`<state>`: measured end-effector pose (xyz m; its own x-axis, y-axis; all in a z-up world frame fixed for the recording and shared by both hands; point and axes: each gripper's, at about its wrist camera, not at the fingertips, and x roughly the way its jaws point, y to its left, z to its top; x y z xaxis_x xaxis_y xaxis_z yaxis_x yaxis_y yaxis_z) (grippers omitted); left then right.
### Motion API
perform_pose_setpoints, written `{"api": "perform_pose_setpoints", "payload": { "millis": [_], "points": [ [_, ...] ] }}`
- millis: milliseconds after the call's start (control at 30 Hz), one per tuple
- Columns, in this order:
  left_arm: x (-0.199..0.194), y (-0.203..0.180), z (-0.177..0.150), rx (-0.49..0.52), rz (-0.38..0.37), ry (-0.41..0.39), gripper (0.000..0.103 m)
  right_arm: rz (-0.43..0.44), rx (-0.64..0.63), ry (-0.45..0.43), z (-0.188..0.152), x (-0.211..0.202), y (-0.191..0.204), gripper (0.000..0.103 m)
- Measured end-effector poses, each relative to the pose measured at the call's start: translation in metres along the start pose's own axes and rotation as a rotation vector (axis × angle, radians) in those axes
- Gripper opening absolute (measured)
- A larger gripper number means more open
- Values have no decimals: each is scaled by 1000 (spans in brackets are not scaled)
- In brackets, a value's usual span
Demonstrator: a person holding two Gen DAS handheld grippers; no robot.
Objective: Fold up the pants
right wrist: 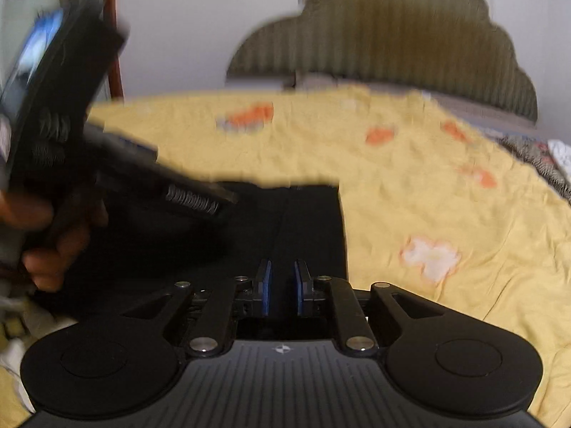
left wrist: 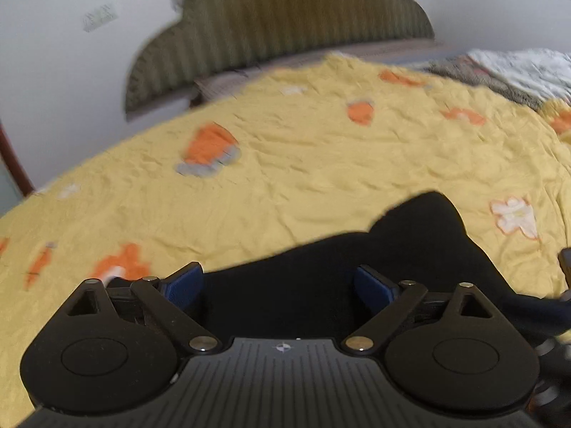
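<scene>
One garment: black cloth pants [right wrist: 307,221] lie on the bed right under both grippers, at 6 o'clock in each wrist view.
Progress: in the right wrist view the pants show a straight far edge, a square corner at 1 o'clock and a lengthwise seam or crease, so I judge at least one fold is made; in the left wrist view a loose peak of cloth stands up at 1 o'clock, so squaring and a further fold look left.
Left gripper [left wrist: 282,285]: blue pads spread wide above the black cloth, holding nothing.
Right gripper [right wrist: 282,287]: pads drawn near each other with a narrow gap between; whether cloth is pinched, I cannot tell.
Surface: yellow crinkled bedspread with orange and white patches [left wrist: 285,149] spreads from 9 to 3 o'clock.
Beyond: olive ribbed scalloped headboard [left wrist: 285,18] at 12 o'clock, white wall [left wrist: 71,71] at 10.
Clutter: grey and white bedding [left wrist: 517,67] at 2 o'clock, well apart.
Obstruction: left gripper with the person's hand [right wrist: 53,235], blurred, covers the pants' 9 o'clock side.
</scene>
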<state>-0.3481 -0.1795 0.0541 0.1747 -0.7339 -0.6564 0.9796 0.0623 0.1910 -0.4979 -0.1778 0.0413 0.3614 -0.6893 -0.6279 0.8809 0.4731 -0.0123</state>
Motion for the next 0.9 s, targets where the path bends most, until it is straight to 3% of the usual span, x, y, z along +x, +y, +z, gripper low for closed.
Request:
{"api": "perform_pose_setpoints", "payload": {
  "millis": [67,133,200,300,367,500,700,900],
  "points": [
    [7,0,-2,-21,-10,37,90,-37,31,-9,-2,4,-5,20],
    [-1,3,-5,-46,0,12,91,-60,72,-30,2,-7,-8,20],
    [-11,4,-7,-46,23,-3,91,-22,72,-61,6,-18,-4,20],
    [-21,11,-10,-93,54,4,92,52,62,-41,5,-13,7,20],
    [-27,15,-14,-116,51,23,92,11,28,-4,1,-2,13,19],
    [-42,27,-27,-158,61,46,92,-58,-3,-24,-1,-7,23,24],
    [-67,39,-47,-213,78,56,92,40,33,-72,0,-30,33,24],
    [-87,42,-70,-256,123,65,92,82,33,-98,-6,-47,44,24]
  ]
}}
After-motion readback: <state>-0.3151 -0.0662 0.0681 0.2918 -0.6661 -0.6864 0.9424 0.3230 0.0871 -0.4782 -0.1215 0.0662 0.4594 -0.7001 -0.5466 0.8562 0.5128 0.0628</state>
